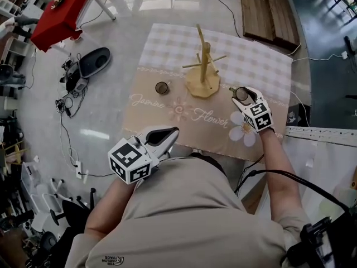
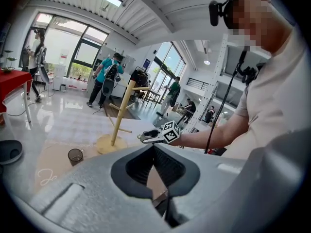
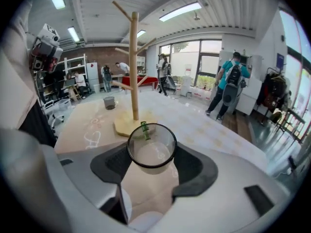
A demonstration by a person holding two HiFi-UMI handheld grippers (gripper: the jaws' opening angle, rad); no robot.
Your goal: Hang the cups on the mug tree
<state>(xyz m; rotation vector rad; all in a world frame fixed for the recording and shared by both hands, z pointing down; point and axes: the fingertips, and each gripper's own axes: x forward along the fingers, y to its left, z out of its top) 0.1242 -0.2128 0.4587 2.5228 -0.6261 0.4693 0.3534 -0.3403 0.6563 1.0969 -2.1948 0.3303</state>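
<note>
A wooden mug tree stands upright on the cloth-covered table, with no cup on its pegs. To its left a small dark cup sits on the cloth. My right gripper is right of the tree's base, shut on a clear glass cup with a green handle; the tree rises just beyond it. My left gripper hovers at the table's near edge, shut and empty. In the left gripper view the tree and the dark cup lie ahead.
A red table stands far left on the floor, with cables and a dark seat near it. Wooden planks lie beyond the table. A white ledge runs at the right. Several people stand in the background.
</note>
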